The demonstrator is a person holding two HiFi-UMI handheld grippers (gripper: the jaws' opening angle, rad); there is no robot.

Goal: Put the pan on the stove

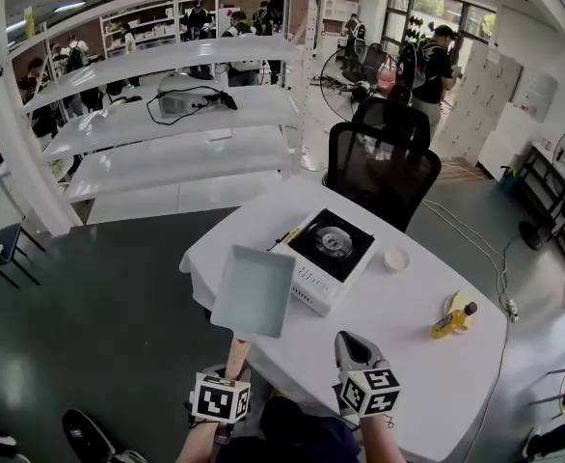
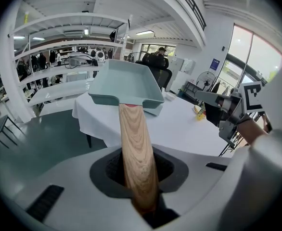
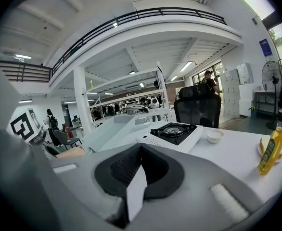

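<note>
Bright, even daylight from windows (image 1: 413, 13) and ceiling strips (image 3: 185, 66); fisheye bends edges, corners vignette black.

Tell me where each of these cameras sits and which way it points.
Head view: on the person's head, looking steeply down at the table, stove and pan; the left gripper and right gripper show at the bottom.
Left gripper view: on the left gripper, looking along the pan's wooden handle clamped in its jaws; the right gripper shows at right.
Right gripper view: on the right gripper, looking across the table at the stove; its shut, empty jaws show.
Shared: all three show the pan.
</note>
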